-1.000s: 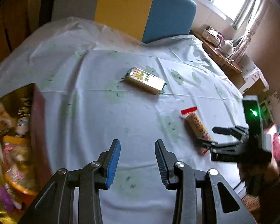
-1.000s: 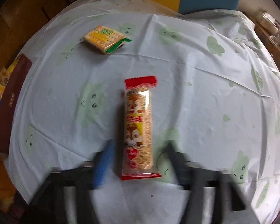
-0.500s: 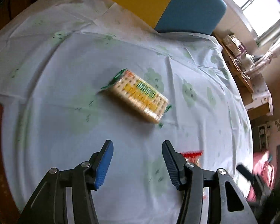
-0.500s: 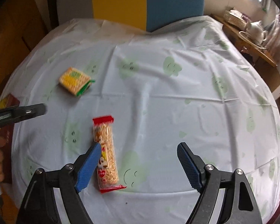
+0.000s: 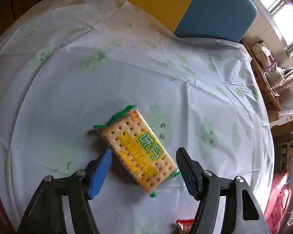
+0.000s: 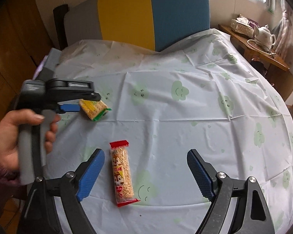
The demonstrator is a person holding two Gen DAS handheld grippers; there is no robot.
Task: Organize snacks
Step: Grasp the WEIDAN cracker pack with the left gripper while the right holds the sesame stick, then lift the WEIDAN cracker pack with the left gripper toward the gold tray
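Note:
A cracker pack (image 5: 140, 150), yellow and green, lies flat on the white tablecloth (image 5: 87, 97). My left gripper (image 5: 144, 152) points down over it and its jaws are opening; the pack lies between them with neither pad pressing on it. The right wrist view shows the same pack (image 6: 93, 107) under the left gripper (image 6: 82, 102), which a hand (image 6: 7, 136) holds. A red-ended rice bar (image 6: 122, 171) lies near the table's front edge. My right gripper (image 6: 145, 152) hovers above it, jaws opening; the bar sits nearer the left finger, untouched. The bar's red end (image 5: 183, 224) peeks in low in the left wrist view.
A chair with a grey, yellow and blue back (image 6: 152, 15) stands behind the table. A wooden side table (image 6: 259, 50) with a white teapot (image 6: 264, 34) and a tissue box (image 6: 242, 26) is at the right. Wooden cabinets line the left.
My left gripper swung from the table's left edge to above the cracker pack and its jaws spread wide. My right gripper rose off the rice bar, which stays on the cloth.

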